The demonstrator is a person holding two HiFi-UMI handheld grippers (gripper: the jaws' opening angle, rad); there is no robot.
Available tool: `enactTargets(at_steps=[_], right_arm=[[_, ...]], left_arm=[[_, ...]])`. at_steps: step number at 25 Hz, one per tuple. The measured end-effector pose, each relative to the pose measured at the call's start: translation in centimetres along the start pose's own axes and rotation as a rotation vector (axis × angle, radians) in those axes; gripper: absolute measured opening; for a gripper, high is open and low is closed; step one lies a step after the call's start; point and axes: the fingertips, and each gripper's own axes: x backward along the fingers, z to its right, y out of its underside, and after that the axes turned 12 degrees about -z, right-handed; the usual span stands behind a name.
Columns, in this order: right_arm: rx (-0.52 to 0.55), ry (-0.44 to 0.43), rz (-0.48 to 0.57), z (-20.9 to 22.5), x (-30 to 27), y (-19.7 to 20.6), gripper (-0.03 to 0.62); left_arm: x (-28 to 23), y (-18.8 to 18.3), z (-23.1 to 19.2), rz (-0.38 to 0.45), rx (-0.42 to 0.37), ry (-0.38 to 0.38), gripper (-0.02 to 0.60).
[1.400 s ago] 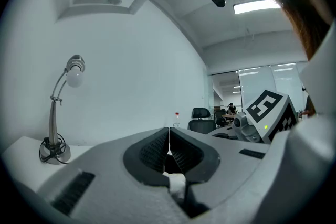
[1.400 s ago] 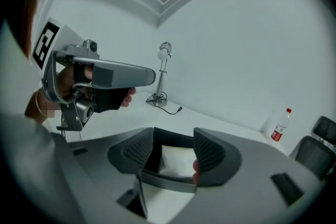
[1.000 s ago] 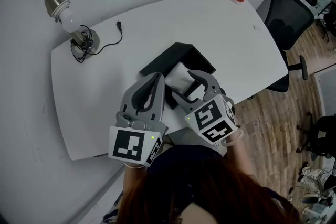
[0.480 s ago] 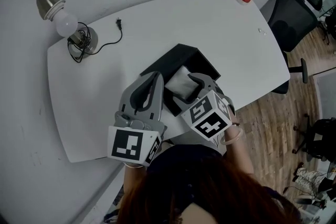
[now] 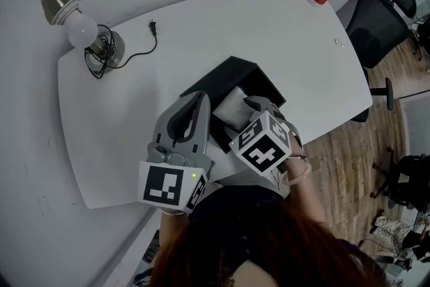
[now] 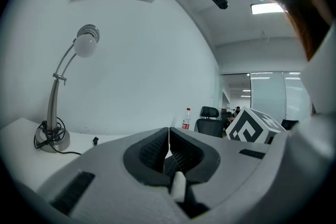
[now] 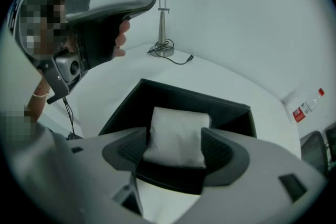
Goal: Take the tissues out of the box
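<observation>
The white worktop (image 5: pixel 127 111) is seen largely bare, and the black box (image 5: pixel 232 69) is set near its front edge, presumably so that it is easily reached. The left gripper (image 6: pixel 169 150) is held level just beside the box with its jaws closed together on nothing, seemingly parked out of the way. The right gripper (image 7: pixel 176 145) is tilted down over the box's open side. Its jaws are opening and stand to either side of the white tissue pack (image 7: pixel 177 128), which lies inside the box. No squeeze is seen, so a grasp is judged not yet made.
</observation>
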Motion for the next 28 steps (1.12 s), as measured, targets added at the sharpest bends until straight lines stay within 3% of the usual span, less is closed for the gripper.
enactTargets(at_steps=[13, 19, 28], right_arm=[[0.008, 0.059, -0.127, 0.8, -1.2, 0.7, 0.277], [0.014, 0.075, -0.117, 1.0, -0.9, 0.7, 0.239], [-0.017, 0.130, -0.055, 1.3, 0.4, 0.6, 0.235]], left_arm=[[0.1, 0.4, -0.4, -0.004, 0.016, -0.017, 0.026], [1.0, 0.4, -0.2, 0.001, 0.009, -0.028, 0.026], [2.5, 0.4, 0.0, 0.003, -0.008, -0.041, 0.026]])
